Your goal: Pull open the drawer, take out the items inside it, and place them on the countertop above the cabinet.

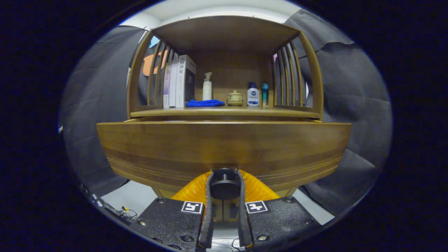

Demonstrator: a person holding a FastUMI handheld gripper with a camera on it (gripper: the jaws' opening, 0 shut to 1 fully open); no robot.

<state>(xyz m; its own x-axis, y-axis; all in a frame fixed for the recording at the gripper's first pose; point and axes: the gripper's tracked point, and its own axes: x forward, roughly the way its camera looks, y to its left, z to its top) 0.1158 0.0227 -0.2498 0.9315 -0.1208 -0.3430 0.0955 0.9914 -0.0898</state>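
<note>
Gripping the round dark knob (pixel 224 183) of the drawer (pixel 224 150), the gripper (pixel 224 182) has both fingers (pixel 209 196) pressed against the knob's sides, one on each flank, so the knob sits squarely between them at their tips. The drawer front lies directly ahead of the fingers, a broad wooden panel with its long axis running side to side across the view (the fisheye bows it into a curve), and its face turned straight toward the camera. It stands forward of the cabinet (pixel 224 70) behind it; how far it is drawn out cannot be judged, and its inside is hidden behind the panel.

Above the drawer runs the countertop (pixel 224 112), a wooden shelf inside an alcove with slatted sides. On it stand several upright books (pixel 178 82) toward the left, then a white spray bottle (pixel 207 87), a folded blue cloth (pixel 205 103) lying flat in front of the bottle, a small lidded ceramic pot (pixel 234 97), a white and blue lotion bottle (pixel 252 95) and a slim teal bottle (pixel 265 93) just beside it. Black cloth hangs on both sides, and a pale floor (pixel 131 197) with some cables (pixel 120 211) shows below.
</note>
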